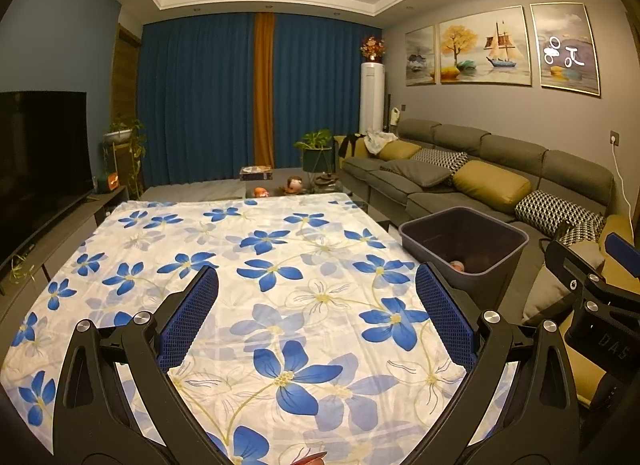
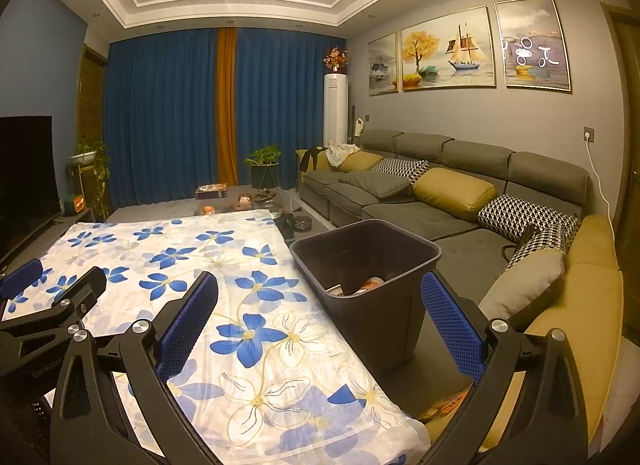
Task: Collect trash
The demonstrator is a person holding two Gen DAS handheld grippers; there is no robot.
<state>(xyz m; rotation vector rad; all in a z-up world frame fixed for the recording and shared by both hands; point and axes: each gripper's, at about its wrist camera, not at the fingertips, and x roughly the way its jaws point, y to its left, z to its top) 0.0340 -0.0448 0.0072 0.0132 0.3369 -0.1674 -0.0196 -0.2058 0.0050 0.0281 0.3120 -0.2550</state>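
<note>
A dark bin (image 1: 464, 253) stands on the floor right of the table; it also shows in the right wrist view (image 2: 368, 265) with trash (image 2: 370, 285) inside. My left gripper (image 1: 318, 281) is open and empty above the flowered tablecloth (image 1: 240, 265). My right gripper (image 2: 320, 285) is open and empty, its fingers straddling the table's right edge and the bin. A small reddish item (image 1: 308, 459) peeks in at the bottom edge of the left wrist view. The right gripper's body (image 1: 592, 285) shows at the right of the left wrist view.
A grey sofa (image 2: 440, 201) with cushions runs along the right wall. A TV (image 1: 40, 145) on a low stand is at the left. Small items (image 1: 276, 185) lie on a low table beyond the cloth. An orange packet (image 2: 448, 405) lies on the floor by the bin.
</note>
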